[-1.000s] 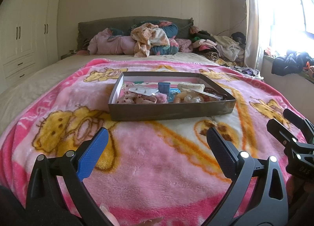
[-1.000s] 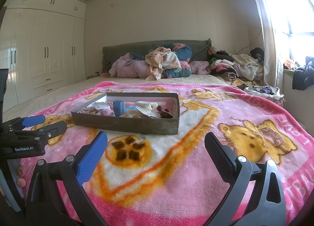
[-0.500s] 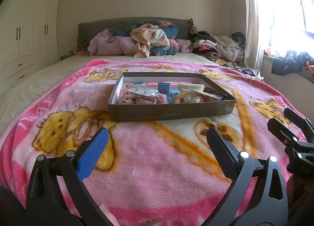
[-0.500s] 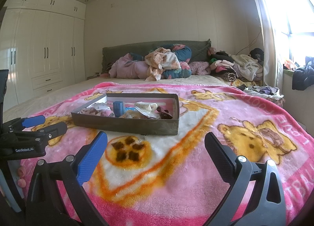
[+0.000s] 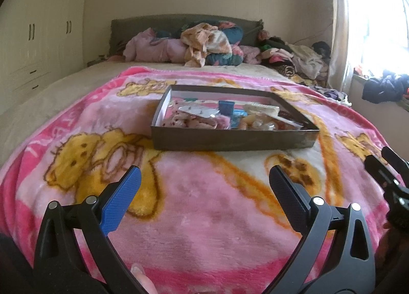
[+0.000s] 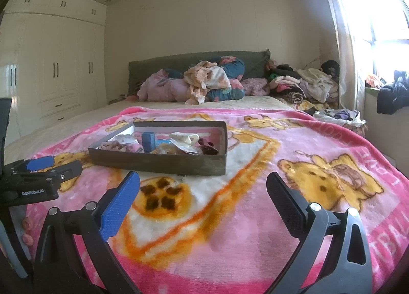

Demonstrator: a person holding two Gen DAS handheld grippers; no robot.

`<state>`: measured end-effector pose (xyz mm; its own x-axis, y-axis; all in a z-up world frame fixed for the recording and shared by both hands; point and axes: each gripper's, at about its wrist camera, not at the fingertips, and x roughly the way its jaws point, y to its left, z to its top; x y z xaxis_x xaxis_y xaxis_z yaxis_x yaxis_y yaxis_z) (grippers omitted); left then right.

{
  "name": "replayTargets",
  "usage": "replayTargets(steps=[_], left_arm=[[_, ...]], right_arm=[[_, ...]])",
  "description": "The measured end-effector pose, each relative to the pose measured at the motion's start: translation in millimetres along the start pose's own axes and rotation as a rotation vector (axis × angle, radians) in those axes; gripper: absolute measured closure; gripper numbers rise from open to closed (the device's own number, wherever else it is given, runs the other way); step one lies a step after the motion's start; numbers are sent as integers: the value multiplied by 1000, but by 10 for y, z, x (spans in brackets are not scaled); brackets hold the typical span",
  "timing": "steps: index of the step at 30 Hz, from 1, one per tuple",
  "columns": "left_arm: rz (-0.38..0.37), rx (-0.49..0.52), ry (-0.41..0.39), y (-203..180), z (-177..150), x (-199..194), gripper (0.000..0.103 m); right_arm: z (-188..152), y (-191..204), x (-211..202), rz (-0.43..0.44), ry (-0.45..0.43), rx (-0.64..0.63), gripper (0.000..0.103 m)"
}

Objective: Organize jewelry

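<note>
Both grippers, left gripper (image 5: 204, 186) and right gripper (image 6: 203, 189), spread wide and empty low in frame over the pink bear blanket (image 5: 204, 212); jewelry tray (image 5: 230, 138) mid-frame, clothes heap (image 6: 209, 82) by the headboard (image 6: 179, 64).

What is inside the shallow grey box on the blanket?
The grey box holds a jumble: a small blue case upright near the middle, clear packets, pink patterned pieces at left, amber beads at right. The near wall hides whatever lies low behind it.

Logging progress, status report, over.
Left gripper open, empty. Right gripper open, empty. Jewelry tray ahead on blanket, untouched. Path unobstructed.
</note>
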<state>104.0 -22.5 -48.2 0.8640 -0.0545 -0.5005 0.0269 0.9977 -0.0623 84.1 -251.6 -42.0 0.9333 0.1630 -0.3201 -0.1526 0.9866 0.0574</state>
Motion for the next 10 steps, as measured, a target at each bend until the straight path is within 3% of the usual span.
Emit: replayTargets(steps=[3, 6, 10], left_arm=[[18, -25, 30, 88, 23, 80, 11], [54, -50, 56, 273, 87, 188, 11], [173, -122, 75, 879, 359, 465, 11]], right_arm=[[55, -149, 41, -21, 10, 57, 6], [175, -450, 161, -106, 41, 134, 6], [354, -1118, 707, -292, 231, 186, 6]])
